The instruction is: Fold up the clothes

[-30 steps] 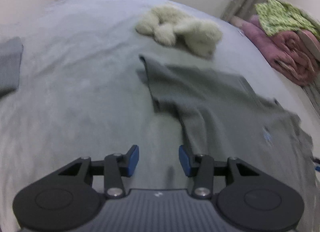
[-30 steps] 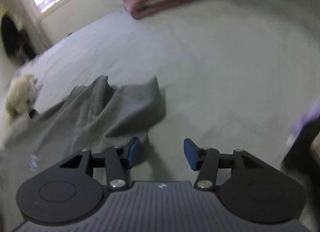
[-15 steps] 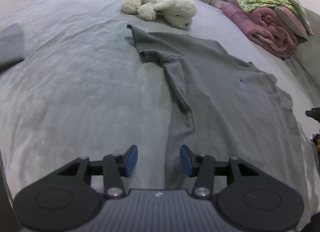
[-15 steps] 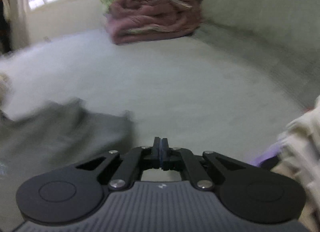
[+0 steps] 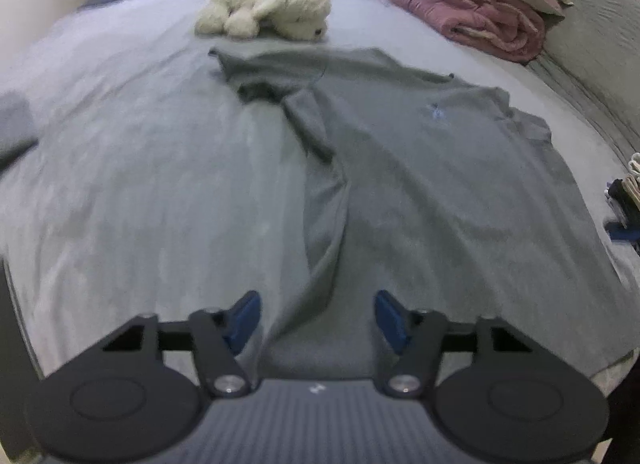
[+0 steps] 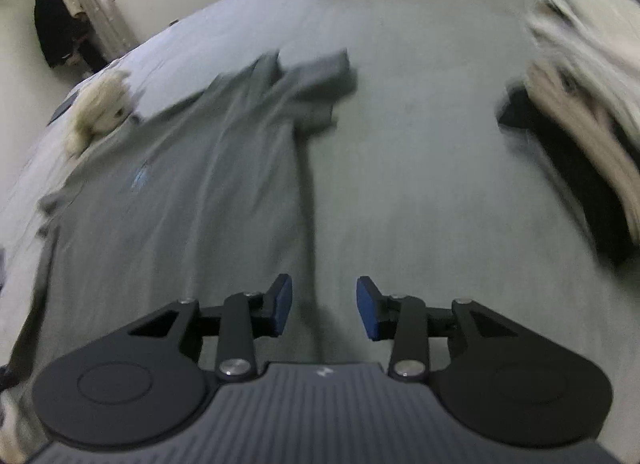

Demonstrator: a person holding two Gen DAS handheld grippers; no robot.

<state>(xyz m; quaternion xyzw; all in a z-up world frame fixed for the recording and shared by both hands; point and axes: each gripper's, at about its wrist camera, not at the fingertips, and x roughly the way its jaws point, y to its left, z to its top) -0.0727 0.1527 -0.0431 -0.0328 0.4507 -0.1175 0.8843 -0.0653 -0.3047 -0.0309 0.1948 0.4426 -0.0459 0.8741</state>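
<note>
Left claw (image 5: 316, 320) hovers with jaws apart and empty over the near hem of the grey T-shirt (image 5: 420, 184), which lies spread face-up on the bed (image 5: 140, 184). Right claw (image 6: 324, 306) is opening, nothing between its pads, at the shirt's opposite side edge. Likely step: pinching both hem corners (each through all cloth layers), then lifting evenly to keep the fold straight.

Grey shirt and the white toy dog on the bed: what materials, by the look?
Grey shirt: looks like soft matte knit, probably cotton jersey; it drapes in limp folds, with a small stitched blue logo. Toy dog: fluffy cream plush, likely synthetic pile; its outline is fuzzy. Neither fibre is certain.
</note>
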